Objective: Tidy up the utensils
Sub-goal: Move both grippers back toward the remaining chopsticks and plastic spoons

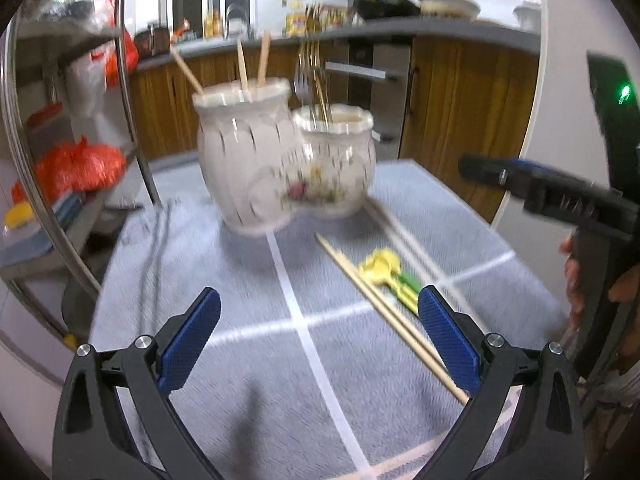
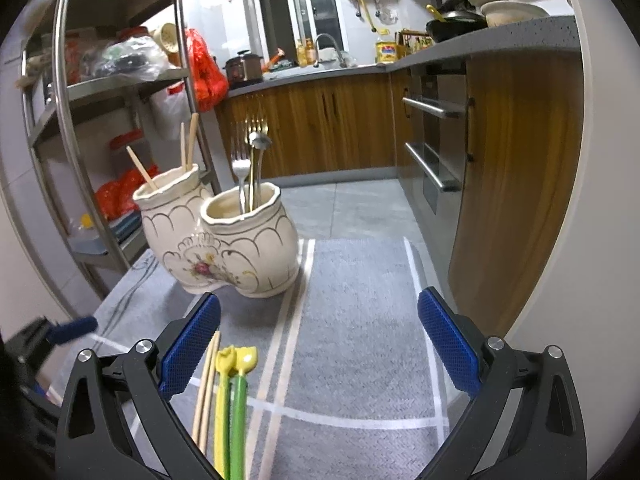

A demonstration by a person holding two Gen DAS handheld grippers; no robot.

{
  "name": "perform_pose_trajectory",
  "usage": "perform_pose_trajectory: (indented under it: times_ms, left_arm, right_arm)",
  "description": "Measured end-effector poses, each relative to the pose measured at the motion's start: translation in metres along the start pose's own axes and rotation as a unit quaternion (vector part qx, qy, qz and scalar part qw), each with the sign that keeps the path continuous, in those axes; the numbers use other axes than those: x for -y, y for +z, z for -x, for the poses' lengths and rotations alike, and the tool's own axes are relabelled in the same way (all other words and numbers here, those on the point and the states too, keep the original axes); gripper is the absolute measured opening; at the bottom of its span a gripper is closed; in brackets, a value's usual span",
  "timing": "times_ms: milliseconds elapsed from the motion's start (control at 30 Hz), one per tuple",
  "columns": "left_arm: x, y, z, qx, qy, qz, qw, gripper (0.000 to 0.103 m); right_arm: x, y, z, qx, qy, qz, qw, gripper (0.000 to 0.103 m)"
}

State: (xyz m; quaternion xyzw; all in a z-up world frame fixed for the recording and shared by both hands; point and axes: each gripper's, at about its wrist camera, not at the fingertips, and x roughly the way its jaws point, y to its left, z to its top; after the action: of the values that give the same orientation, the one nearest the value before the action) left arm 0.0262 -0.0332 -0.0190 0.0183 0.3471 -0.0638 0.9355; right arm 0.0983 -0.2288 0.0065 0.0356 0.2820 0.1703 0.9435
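Note:
A cream ceramic double-pot holder point(image 1: 280, 168) stands on the grey mat point(image 1: 224, 280); it also shows in the right wrist view point(image 2: 224, 248). Its taller pot holds wooden chopsticks point(image 2: 188, 144), the shorter one metal forks point(image 2: 244, 172). On the mat lie a pair of wooden chopsticks point(image 1: 384, 312) and a yellow fork and green fork point(image 1: 390, 274), seen also in the right wrist view point(image 2: 230, 400). My left gripper point(image 1: 320, 336) is open and empty above the mat. My right gripper point(image 2: 318, 340) is open and empty, the plastic forks just inside its left finger.
A metal shelf rack point(image 2: 120, 80) with bags stands left of the table. Wooden kitchen cabinets point(image 2: 320, 128) and an oven point(image 2: 436, 140) lie beyond. The right gripper's body point(image 1: 560, 200) shows at the right of the left wrist view. Another pair of chopsticks point(image 1: 404, 240) lies beside the holder.

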Motion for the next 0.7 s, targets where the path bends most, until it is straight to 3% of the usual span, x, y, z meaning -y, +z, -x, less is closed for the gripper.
perform_pose_trajectory:
  times_ms: [133, 367, 533, 700]
  left_arm:
    - [0.006, -0.005, -0.015, -0.026, -0.007, 0.008, 0.9996, 0.097]
    - [0.018, -0.010, -0.035, -0.068, 0.019, -0.007, 0.9975, 0.089]
    - [0.022, -0.007, -0.038, -0.072, 0.045, -0.013, 0.9963, 0.083]
    - [0.030, -0.004, -0.044, -0.083, 0.041, -0.011, 0.9956, 0.066]
  right_arm:
    - [0.002, -0.001, -0.002, -0.007, -0.001, -0.004, 1.000, 0.098]
    - [0.002, -0.002, -0.004, -0.010, -0.001, -0.004, 1.000, 0.098]
    - [0.000, -0.002, -0.008, -0.022, -0.002, 0.006, 1.000, 0.098]
    - [-0.003, -0.007, -0.018, -0.051, -0.006, 0.026, 0.998, 0.098]
